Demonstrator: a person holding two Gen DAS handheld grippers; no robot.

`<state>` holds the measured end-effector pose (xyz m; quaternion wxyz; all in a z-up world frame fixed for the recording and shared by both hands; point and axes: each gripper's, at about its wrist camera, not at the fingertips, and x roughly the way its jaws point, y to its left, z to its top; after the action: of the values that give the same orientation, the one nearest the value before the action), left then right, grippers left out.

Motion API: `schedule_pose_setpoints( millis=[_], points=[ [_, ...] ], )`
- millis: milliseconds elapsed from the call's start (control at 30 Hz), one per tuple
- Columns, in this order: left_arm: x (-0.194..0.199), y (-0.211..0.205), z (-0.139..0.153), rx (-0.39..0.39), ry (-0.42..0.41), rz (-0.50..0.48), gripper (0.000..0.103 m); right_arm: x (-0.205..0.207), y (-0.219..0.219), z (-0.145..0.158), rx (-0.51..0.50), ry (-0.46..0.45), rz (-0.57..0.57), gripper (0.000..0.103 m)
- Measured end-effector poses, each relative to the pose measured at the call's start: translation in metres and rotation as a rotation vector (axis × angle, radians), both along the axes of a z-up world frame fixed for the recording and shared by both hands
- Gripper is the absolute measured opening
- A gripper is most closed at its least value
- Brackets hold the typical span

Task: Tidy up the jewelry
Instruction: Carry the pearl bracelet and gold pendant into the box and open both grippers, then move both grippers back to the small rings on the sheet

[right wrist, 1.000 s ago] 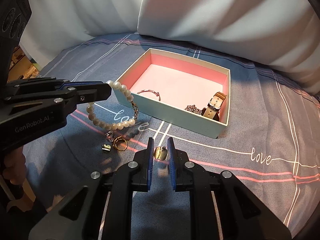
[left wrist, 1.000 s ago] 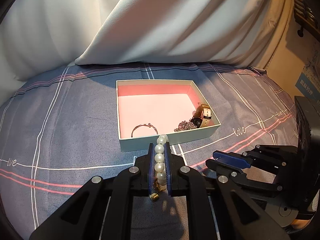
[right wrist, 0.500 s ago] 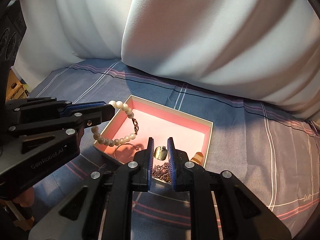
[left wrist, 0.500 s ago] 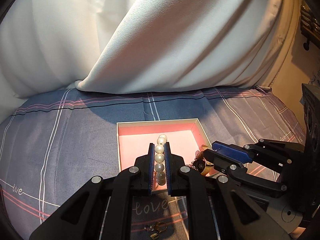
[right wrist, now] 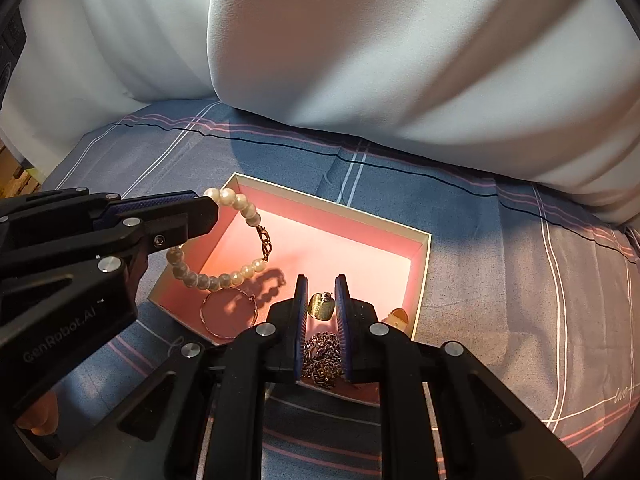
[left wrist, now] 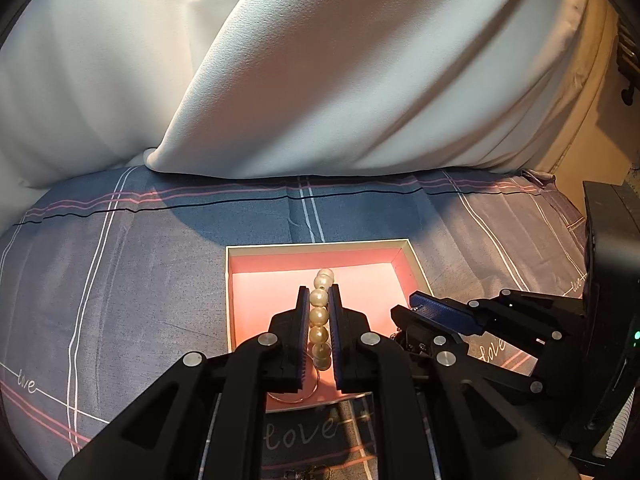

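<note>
I've got both grippers over the pink-lined box (right wrist: 420, 256) — left gripper (left wrist: 319, 304) clamped on the pearl bracelet (right wrist: 240, 204), right gripper (right wrist: 321, 294) closed on a small gold pendant (right wrist: 320, 306) — bangle (right wrist: 229, 312) and chain (right wrist: 322, 356) already inside, these two still to release.

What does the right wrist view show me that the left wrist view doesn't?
Right wrist only: the small gold charm pinched in the right gripper, a chain and the thin bangle whole in the box, and the pearl bracelet's clasp hanging free. Left wrist only: pearls lined up between the left gripper fingers. Both: pearl bracelet, pink-lined box, checked bedsheet, white pillows.
</note>
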<state>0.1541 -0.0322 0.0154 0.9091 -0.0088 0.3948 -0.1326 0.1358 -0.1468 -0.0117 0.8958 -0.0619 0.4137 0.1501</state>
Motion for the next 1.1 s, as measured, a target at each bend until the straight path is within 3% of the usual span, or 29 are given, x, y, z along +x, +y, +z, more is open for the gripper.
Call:
schedule_pose_setpoints(
  millis=[467,500,533,567,600,867,1100],
  points=[
    [0.01,0.004,-0.02,-0.01,0.065,0.014,0.01,0.005,-0.001,-0.016,-0.039,0.035,-0.01,0.015],
    [0.01,0.005,-0.02,-0.017,0.068,0.014,0.019,0.004,0.0,-0.016,-0.056,0.03,-0.013,0.024],
    [0.009,0.007,-0.019,-0.022,0.067,0.017,0.028,0.001,0.0,-0.016,-0.073,0.018,-0.021,0.042],
    [0.007,0.009,-0.018,-0.02,0.056,0.031,0.047,-0.003,-0.001,-0.016,-0.084,0.005,-0.027,0.05],
    [0.004,0.012,-0.016,-0.016,0.042,0.045,0.056,-0.007,-0.002,-0.016,-0.094,-0.006,-0.028,0.056],
    [-0.052,0.029,-0.034,-0.005,0.023,0.003,0.073,-0.068,-0.02,-0.036,-0.049,0.011,-0.023,0.058],
    [-0.122,0.031,-0.082,0.073,0.061,0.015,0.073,-0.117,-0.022,-0.077,-0.04,0.062,-0.013,0.058]
  ],
)
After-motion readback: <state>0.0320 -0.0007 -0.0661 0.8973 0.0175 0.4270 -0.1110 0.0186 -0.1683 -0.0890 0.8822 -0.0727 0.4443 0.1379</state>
